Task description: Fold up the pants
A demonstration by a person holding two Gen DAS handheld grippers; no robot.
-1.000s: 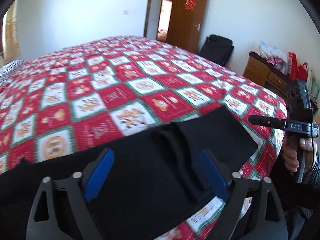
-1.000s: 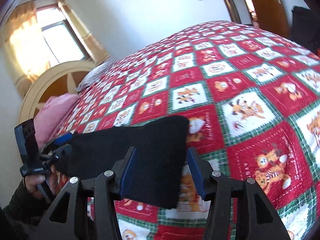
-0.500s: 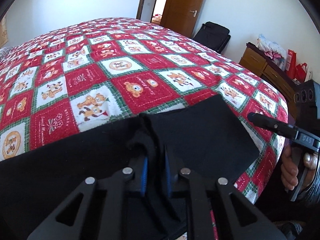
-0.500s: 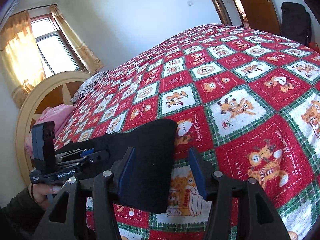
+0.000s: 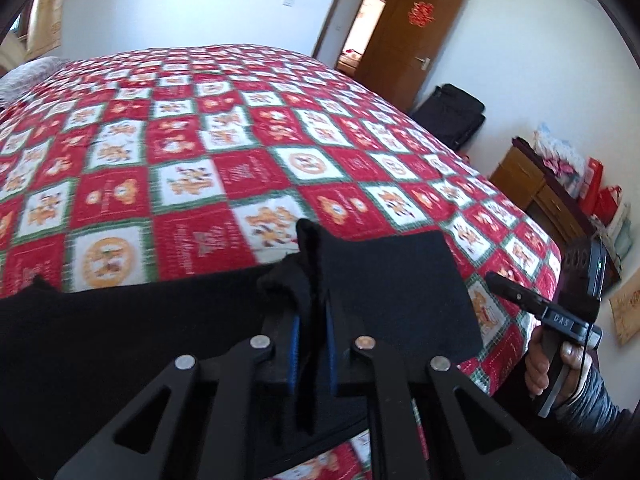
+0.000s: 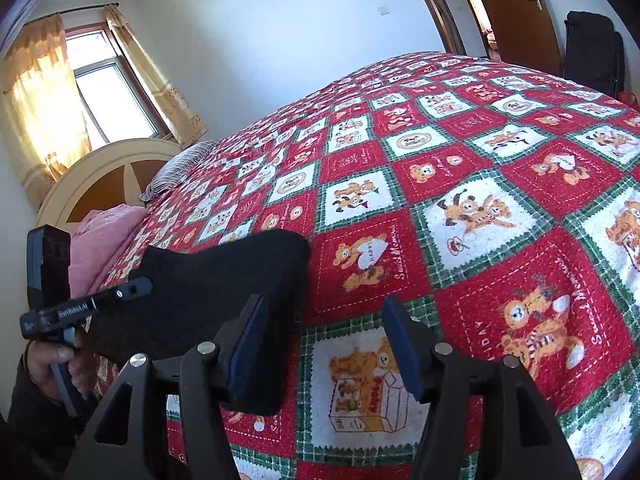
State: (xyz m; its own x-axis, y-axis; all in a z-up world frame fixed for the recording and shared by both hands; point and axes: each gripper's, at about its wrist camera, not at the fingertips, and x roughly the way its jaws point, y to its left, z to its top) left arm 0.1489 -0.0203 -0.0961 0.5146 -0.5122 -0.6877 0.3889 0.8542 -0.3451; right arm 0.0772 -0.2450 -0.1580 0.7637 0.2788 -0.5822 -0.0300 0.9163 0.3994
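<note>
Black pants (image 5: 160, 332) lie stretched along the near edge of the bed. My left gripper (image 5: 312, 320) is shut on a pinched ridge of their fabric, which stands up above the pads. In the right wrist view the pants' end (image 6: 224, 280) lies by my right gripper's left finger. My right gripper (image 6: 324, 336) is open and its jaws are widening. Mostly quilt shows in the gap between them, and the pads press on nothing. Each gripper shows in the other's view, held by a hand: the right gripper (image 5: 516, 294) and the left gripper (image 6: 132, 288).
A red, white and green patchwork quilt (image 6: 480, 208) covers the bed. A headboard (image 6: 100, 176) and pink pillow (image 6: 100, 236) are at the left. A brown door (image 5: 408, 40), black suitcase (image 5: 452, 116) and wooden dresser (image 5: 536, 196) with bags stand at the right.
My left gripper closed on a fold of the pants and has lifted and tilted it. My right gripper's jaws have spread a little wider; that hand has hardly moved.
</note>
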